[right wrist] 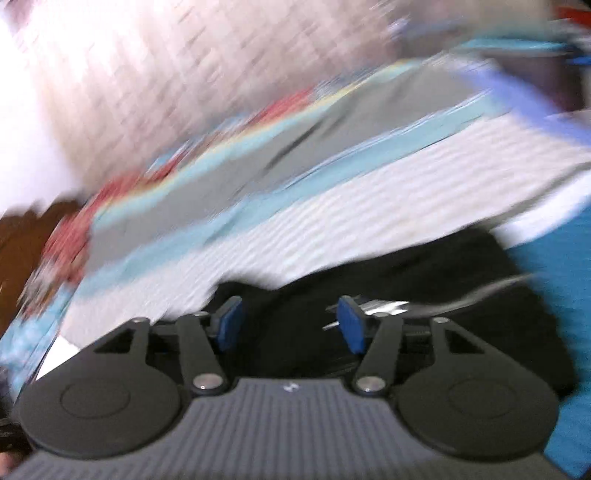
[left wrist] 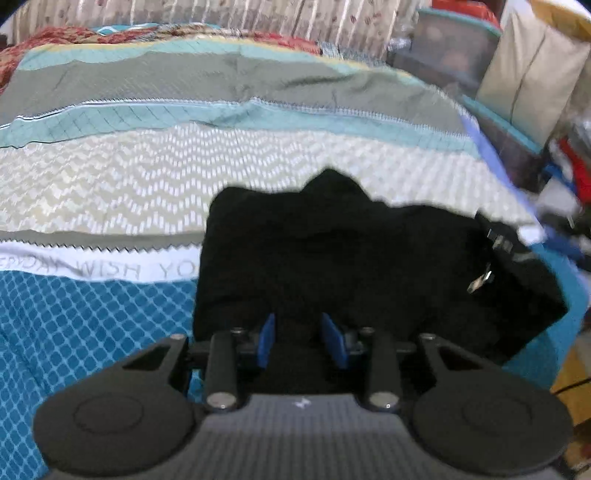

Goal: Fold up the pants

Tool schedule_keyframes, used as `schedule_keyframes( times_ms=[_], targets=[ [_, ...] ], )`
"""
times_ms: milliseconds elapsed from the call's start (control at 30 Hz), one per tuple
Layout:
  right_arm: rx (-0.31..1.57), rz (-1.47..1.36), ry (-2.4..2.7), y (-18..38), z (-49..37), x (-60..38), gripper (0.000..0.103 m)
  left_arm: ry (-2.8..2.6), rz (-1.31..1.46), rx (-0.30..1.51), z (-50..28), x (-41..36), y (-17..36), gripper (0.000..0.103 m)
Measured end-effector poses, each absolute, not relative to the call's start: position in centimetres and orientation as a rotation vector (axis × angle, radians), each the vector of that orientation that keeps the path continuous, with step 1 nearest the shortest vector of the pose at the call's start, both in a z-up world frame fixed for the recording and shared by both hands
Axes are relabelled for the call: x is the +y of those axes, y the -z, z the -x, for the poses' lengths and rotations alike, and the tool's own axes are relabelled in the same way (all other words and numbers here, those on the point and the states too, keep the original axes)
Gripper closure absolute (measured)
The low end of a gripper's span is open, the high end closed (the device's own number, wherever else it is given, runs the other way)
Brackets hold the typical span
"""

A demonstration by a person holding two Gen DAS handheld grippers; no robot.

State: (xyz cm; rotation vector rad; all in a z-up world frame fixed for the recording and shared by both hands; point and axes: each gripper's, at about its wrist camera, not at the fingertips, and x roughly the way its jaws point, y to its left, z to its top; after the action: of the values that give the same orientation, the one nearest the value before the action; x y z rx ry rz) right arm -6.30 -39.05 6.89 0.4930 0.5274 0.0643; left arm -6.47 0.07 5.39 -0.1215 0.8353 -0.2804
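The black pants (left wrist: 351,266) lie bunched in a folded heap on the patterned bedspread (left wrist: 147,177), with a metal zipper pull (left wrist: 480,282) showing at the right. My left gripper (left wrist: 298,332) is just above the near edge of the pants, its blue pads (left wrist: 267,339) apart with dark cloth seen between them; no grip is evident. In the blurred, tilted right wrist view, my right gripper (right wrist: 290,321) is open over the pants (right wrist: 424,288), its blue pads (right wrist: 351,328) wide apart beside a metal fastener (right wrist: 384,306).
The bedspread (right wrist: 332,206) has teal, grey and cream bands. The bed's right edge (left wrist: 517,192) drops to stacked storage boxes (left wrist: 454,48) and a cushion (left wrist: 532,74). A curtain (left wrist: 221,14) hangs behind the bed.
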Motion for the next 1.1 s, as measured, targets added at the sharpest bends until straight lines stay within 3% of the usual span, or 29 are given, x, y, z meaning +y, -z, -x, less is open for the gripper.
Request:
schedule_keyframes(
  times_ms=[100,300,333,400,467,567,633,833,867,900,933,967,1100],
  targets=[
    [0.515,-0.571,0.109,-5.2,8.0,-43.8,0.024,0.291,0.161,0.803,6.3,0.1,-7.3,0.072],
    [0.635,-0.765,0.147,0.1,8.5,-47.9,0.024,0.395,0.193,0.793,4.0,-3.3,-10.3,0.062],
    [0.644,-0.76,0.141,0.2,8.0,-46.3,0.046,0.413,0.187,0.795,3.6,-4.2,-10.8,0.061],
    [0.677,-0.732,0.12,-0.6,8.0,-44.6,0.079,0.455,0.166,0.802,2.8,-6.3,-11.7,0.058],
    [0.649,-0.707,0.071,-2.0,8.2,-43.5,0.083,0.501,0.131,0.801,2.1,-8.7,-12.7,0.052],
    [0.579,-0.52,-0.022,-4.9,9.0,-40.2,0.084,0.57,0.08,0.798,0.9,-13.0,-14.5,0.029],
    [0.547,-0.408,-0.087,-6.4,9.5,-38.1,0.085,0.624,0.058,0.809,0.4,-15.8,-15.7,0.0],
    [0.516,-0.096,-0.198,-7.3,9.6,-31.9,0.085,0.682,-0.158,0.856,-0.2,-23.8,-16.2,0.001],
    [0.51,-0.08,-0.213,-7.5,9.6,-31.2,0.085,0.662,-0.226,0.866,-0.2,-24.9,-15.4,0.005],
    [0.505,-0.073,-0.227,-7.8,9.5,-30.5,0.085,0.637,-0.272,0.872,-0.2,-25.4,-14.7,0.034],
    [0.501,-0.069,-0.241,-8.4,9.1,-29.8,0.085,0.614,-0.312,0.89,-0.4,-25.6,-14.0,0.075],
    [0.497,-0.063,-0.257,-8.7,8.9,-29.3,0.085,0.59,-0.329,0.906,-0.7,-25.5,-13.6,0.084],
    [0.517,-0.081,-0.293,-8.9,9.1,-29.1,0.086,0.575,-0.114,0.938,-2.6,-20.4,-14.1,0.09]
  ],
)
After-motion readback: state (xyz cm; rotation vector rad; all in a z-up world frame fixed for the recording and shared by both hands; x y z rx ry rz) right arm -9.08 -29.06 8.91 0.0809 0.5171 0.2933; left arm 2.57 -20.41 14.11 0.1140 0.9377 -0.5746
